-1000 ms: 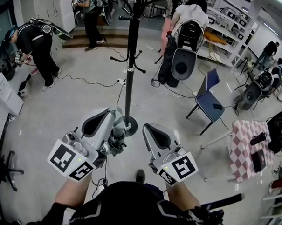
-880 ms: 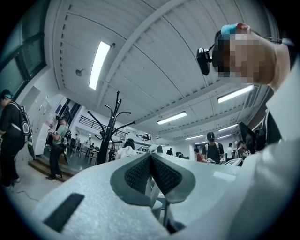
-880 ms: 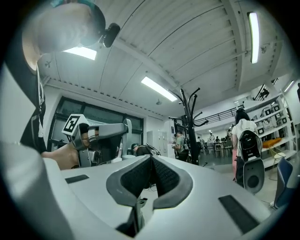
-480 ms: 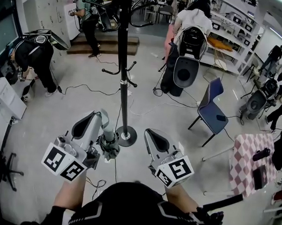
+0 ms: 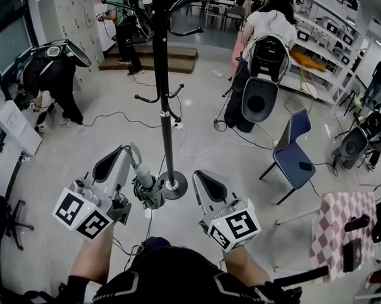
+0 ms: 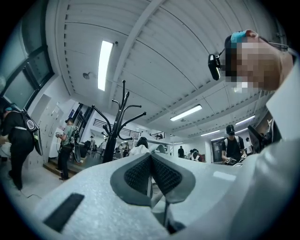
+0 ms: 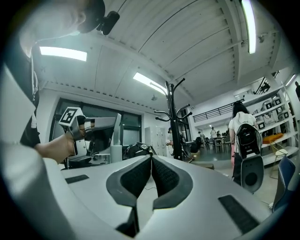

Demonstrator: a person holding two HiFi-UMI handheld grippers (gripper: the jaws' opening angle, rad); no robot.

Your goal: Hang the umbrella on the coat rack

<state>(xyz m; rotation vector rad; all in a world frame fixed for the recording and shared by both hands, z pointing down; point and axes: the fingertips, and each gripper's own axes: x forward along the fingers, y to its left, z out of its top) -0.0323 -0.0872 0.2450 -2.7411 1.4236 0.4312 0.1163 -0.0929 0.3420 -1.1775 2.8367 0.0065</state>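
Note:
The black coat rack (image 5: 160, 84) stands straight ahead, with its round base (image 5: 174, 185) on the floor between my two grippers. A folded grey-green umbrella (image 5: 145, 181) hangs beside the pole, just left of the base. My left gripper (image 5: 126, 153) is shut at the umbrella's top end, apparently on its strap. In the left gripper view the pads (image 6: 140, 174) meet with a thin pale strip between them, and the rack's hooks (image 6: 117, 117) rise beyond. My right gripper (image 5: 202, 178) is shut and holds nothing, right of the base. The right gripper view shows the rack (image 7: 176, 122) ahead.
A blue chair (image 5: 292, 151) and a checkered table (image 5: 334, 219) stand to the right. A person wearing a backpack rig (image 5: 260, 69) is behind the rack. Cables (image 5: 197, 142) trail over the floor. More people bend or stand at the left (image 5: 52, 73), near a white desk (image 5: 14, 129).
The rack's pole has shifted left in the view and its base has come nearer. My left gripper has drifted left and down with the umbrella. The right gripper has barely moved.

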